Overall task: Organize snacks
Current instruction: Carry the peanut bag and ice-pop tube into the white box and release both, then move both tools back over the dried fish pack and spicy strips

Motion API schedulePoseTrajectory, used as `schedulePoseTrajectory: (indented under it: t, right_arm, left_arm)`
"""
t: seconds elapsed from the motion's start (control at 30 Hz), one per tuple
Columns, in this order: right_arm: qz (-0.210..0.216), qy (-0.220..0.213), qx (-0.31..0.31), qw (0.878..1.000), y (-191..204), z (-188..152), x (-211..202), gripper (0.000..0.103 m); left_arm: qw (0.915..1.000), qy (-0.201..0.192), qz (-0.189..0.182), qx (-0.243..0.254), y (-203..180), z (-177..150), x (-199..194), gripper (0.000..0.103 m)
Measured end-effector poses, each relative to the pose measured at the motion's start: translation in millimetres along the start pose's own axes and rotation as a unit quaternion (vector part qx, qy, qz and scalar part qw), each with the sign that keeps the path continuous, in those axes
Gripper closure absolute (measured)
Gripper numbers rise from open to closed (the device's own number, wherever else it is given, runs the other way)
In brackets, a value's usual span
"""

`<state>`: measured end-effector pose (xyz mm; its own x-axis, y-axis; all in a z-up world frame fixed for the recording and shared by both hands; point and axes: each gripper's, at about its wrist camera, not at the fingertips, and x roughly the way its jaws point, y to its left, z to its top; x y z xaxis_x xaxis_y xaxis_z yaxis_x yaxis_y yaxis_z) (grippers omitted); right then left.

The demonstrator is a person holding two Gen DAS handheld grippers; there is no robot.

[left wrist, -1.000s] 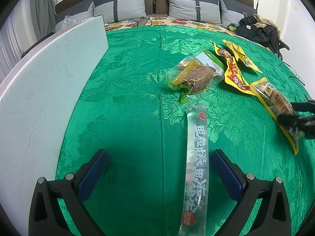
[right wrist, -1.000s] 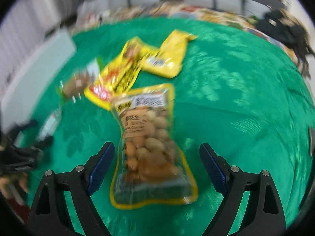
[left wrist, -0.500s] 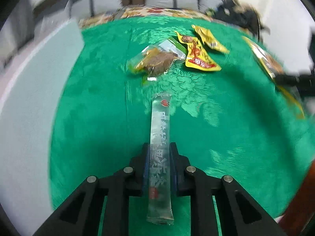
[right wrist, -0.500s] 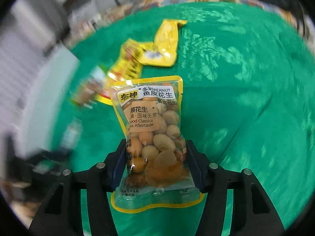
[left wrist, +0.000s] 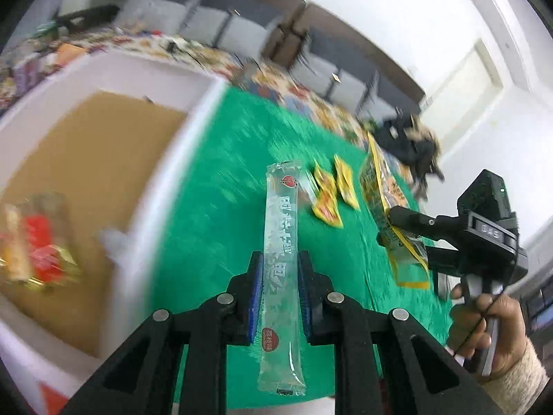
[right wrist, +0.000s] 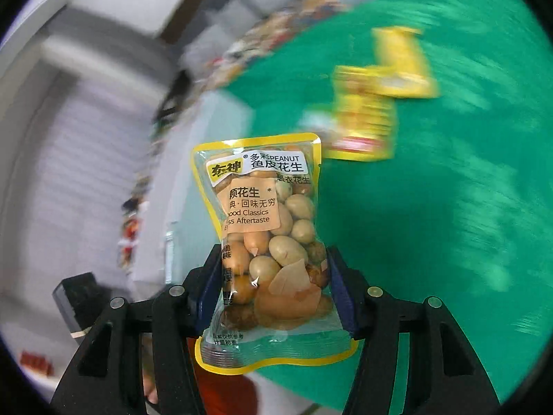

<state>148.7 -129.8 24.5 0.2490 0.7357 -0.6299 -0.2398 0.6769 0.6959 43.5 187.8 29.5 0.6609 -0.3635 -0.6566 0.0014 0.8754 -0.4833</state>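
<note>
Overhead, a white-walled box (left wrist: 166, 159) with snacks inside sits left of the green bedspread (left wrist: 214, 186); the left gripper (left wrist: 278, 290) is clamped on a clear stick pouch (left wrist: 280, 259) held above it, while the right gripper (right wrist: 274, 290) squeezes a peanut packet (right wrist: 266, 228), lifted clear.

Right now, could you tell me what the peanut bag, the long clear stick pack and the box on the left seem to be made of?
Peanut bag: glossy clear plastic film with yellow printed edges; the nuts show through.
Long stick pack: clear, shiny plastic film with printed white characters and crimped ends.
Box: pale matte walls, possibly coated board or plastic; its brown floor looks like cardboard, though it is blurred.
</note>
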Motion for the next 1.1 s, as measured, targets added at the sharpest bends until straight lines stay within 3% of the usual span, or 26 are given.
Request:
schedulePoseTrajectory:
  t: [0.17,0.23,0.37,0.43,0.47,0.5,0.57,0.67,0.8,0.93,1.0,1.1]
  right_arm:
    - [0.066,0.027,-0.067,0.995,118.5,15.2,65.7,0.043]
    - [0.069,0.039,-0.099,0.992,160.3,16.0,98.0,0.043]
    - [0.067,0.066,-0.135,0.986,204.0,3.2,156.2,0.041]
    - [0.051,0.084,-0.151,0.984,211.5,-6.9,184.6,0.033]
    - [0.031,0.100,-0.161,0.981,211.6,-12.7,201.0,0.029]
    - [0.016,0.110,-0.164,0.980,208.3,-15.9,210.8,0.029]
    - [-0.019,0.117,-0.170,0.978,196.3,-23.9,218.8,0.029]
    - [-0.028,0.088,-0.188,0.978,172.6,-27.2,196.5,0.029]
    - [-0.062,0.011,-0.211,0.976,122.2,-25.8,136.9,0.026]
    - [-0.173,-0.041,-0.215,0.960,46.0,-27.6,90.4,0.026]
    - [-0.243,-0.055,-0.207,0.946,-5.9,-30.4,66.8,0.026]
    - [-0.330,-0.072,-0.183,0.923,-74.2,-34.4,37.8,0.026]
  left_arm:
    - [0.9951,-0.039,0.088,-0.019,61.7,30.2,-43.5,0.085]
    - [0.9911,-0.044,0.122,-0.031,88.6,33.9,-53.7,0.085]
    - [0.9814,-0.038,0.183,-0.045,131.6,22.3,-64.5,0.084]
    - [0.9718,-0.035,0.224,-0.063,150.5,15.0,-67.4,0.077]
    - [0.9665,-0.034,0.244,-0.073,158.7,10.5,-68.2,0.059]
    - [0.9615,-0.034,0.260,-0.082,164.7,4.7,-70.9,0.036]
    - [0.9559,-0.051,0.274,-0.092,169.0,-3.3,-76.0,0.020]
    - [0.9543,-0.080,0.275,-0.085,159.3,-7.1,-81.0,0.015]
    - [0.9666,-0.093,0.232,-0.058,117.2,-3.1,-70.5,0.015]
    - [0.9825,-0.095,0.160,0.004,38.5,0.0,-42.2,0.007]
    - [0.9859,-0.085,0.137,0.043,2.2,-1.2,-20.9,0.000]
    - [0.9858,-0.030,0.121,0.112,-48.9,-12.1,36.3,0.000]
